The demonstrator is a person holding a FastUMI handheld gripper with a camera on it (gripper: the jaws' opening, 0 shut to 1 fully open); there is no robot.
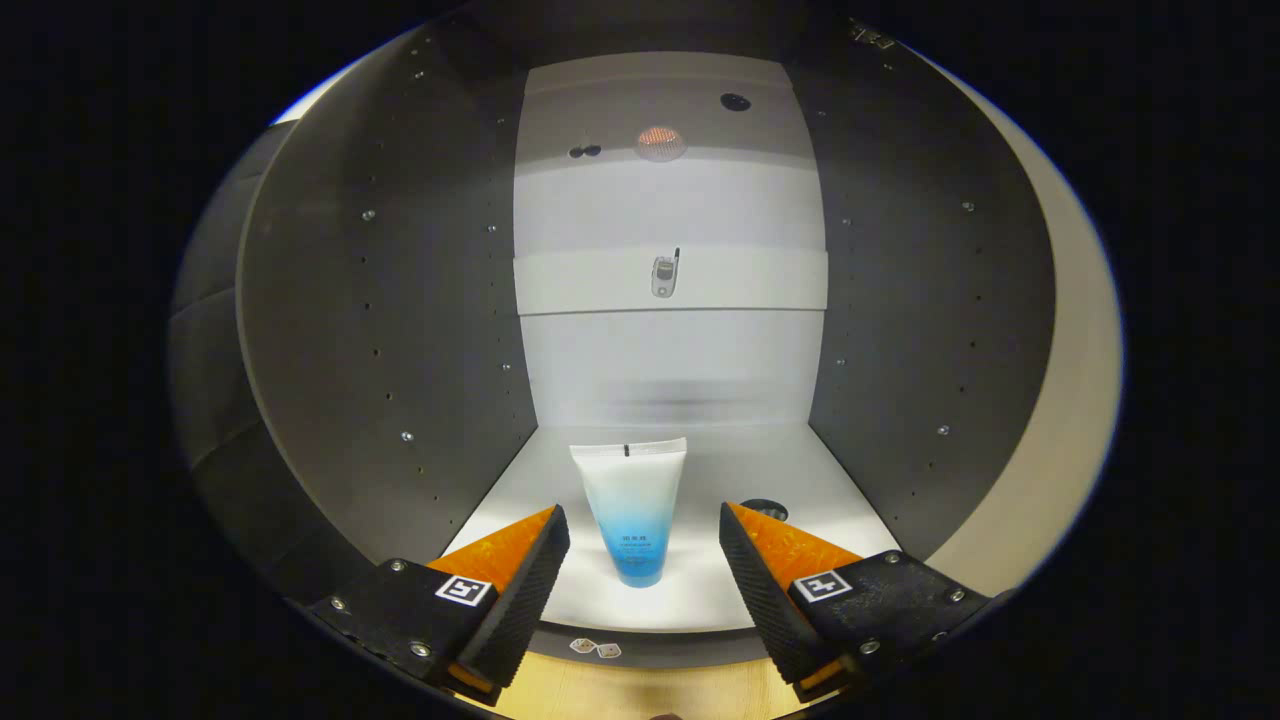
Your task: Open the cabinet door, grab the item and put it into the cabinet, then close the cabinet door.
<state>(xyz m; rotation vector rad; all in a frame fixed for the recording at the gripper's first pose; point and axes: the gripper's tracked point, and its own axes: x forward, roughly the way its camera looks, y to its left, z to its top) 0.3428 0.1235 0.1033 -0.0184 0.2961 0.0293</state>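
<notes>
White-and-blue tube [633, 510] stands cap-down on the open cabinet's [380, 330] bottom shelf [780, 470], alone there, between the gripper's [644, 545] spread fingers, neither touching it; a small phone [664, 275] lies on the upper shelf [760, 282].

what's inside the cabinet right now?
On the cabinet's bottom shelf a white-and-blue tube stands cap down, between the open gripper fingers, untouched. On the shelf above lies a small flip phone. The tube covers the back wall directly behind it.

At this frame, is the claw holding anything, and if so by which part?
Nothing is held. The claw is open, its fingers spread apart on either side of the tube, which stands cap-down on the cabinet's lower shelf, touching neither finger.
</notes>
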